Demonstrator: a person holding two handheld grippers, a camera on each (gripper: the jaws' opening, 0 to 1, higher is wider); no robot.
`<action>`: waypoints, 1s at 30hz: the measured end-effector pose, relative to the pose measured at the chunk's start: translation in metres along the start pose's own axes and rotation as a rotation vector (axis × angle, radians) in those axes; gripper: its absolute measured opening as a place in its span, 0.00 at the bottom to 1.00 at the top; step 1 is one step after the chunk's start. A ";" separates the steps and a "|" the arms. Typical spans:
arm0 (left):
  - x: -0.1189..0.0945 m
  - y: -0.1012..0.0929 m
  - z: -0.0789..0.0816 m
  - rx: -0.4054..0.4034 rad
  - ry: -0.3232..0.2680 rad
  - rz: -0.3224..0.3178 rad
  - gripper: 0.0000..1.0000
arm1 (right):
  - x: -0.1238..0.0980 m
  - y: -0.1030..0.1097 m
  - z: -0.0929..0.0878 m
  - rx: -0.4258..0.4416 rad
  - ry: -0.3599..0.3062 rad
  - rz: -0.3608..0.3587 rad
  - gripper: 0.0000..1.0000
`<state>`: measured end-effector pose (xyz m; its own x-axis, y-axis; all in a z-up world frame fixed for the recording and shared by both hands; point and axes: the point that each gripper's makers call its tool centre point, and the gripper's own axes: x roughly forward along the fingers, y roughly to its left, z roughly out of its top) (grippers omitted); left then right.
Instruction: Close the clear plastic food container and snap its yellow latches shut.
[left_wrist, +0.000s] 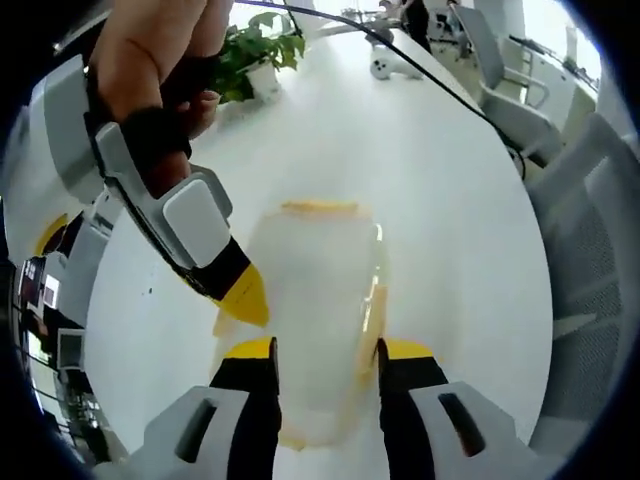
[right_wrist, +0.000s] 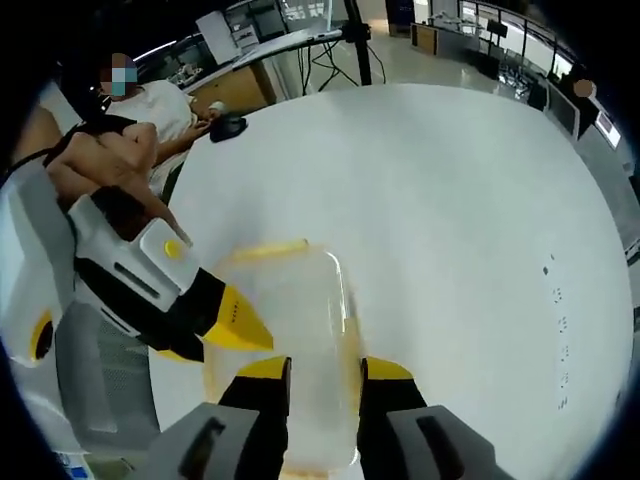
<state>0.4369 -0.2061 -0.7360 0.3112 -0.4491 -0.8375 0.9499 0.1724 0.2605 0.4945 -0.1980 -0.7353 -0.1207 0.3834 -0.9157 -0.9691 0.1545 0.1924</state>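
Note:
The clear plastic food container (left_wrist: 320, 280) lies flat on the white table (left_wrist: 420, 160) with its lid on. Yellow latches show at its far end (left_wrist: 318, 208) and along its right side (left_wrist: 375, 310). My left gripper (left_wrist: 326, 352) hangs over the container's near half, jaws apart, with the lid visible between them. My right gripper (left_wrist: 248, 298), held by a hand, points its yellow tip at the container's left edge. In the right gripper view, the right gripper (right_wrist: 325, 372) is over the container (right_wrist: 285, 300) near its side latch (right_wrist: 350, 310), jaws apart, and the left gripper (right_wrist: 240, 328) touches the left rim.
A potted plant (left_wrist: 255, 55), a white controller (left_wrist: 395, 68) and a black cable (left_wrist: 440, 85) sit at the table's far side. Chairs (left_wrist: 520, 110) stand beyond. A seated person (right_wrist: 150, 110) and a black mouse (right_wrist: 228, 127) are at the table edge (right_wrist: 450, 200).

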 end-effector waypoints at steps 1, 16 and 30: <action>0.000 0.000 0.000 0.013 -0.002 -0.002 0.35 | 0.000 -0.001 0.000 0.001 0.000 -0.002 0.23; -0.001 -0.005 0.004 0.034 0.010 -0.037 0.45 | -0.002 0.001 -0.004 -0.020 0.002 -0.023 0.30; -0.006 0.003 0.005 0.006 0.006 -0.053 0.56 | -0.011 0.005 -0.013 -0.024 -0.023 -0.029 0.37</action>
<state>0.4377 -0.2075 -0.7274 0.2603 -0.4520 -0.8532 0.9652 0.1434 0.2186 0.4886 -0.2131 -0.7289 -0.0873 0.4002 -0.9123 -0.9771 0.1440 0.1567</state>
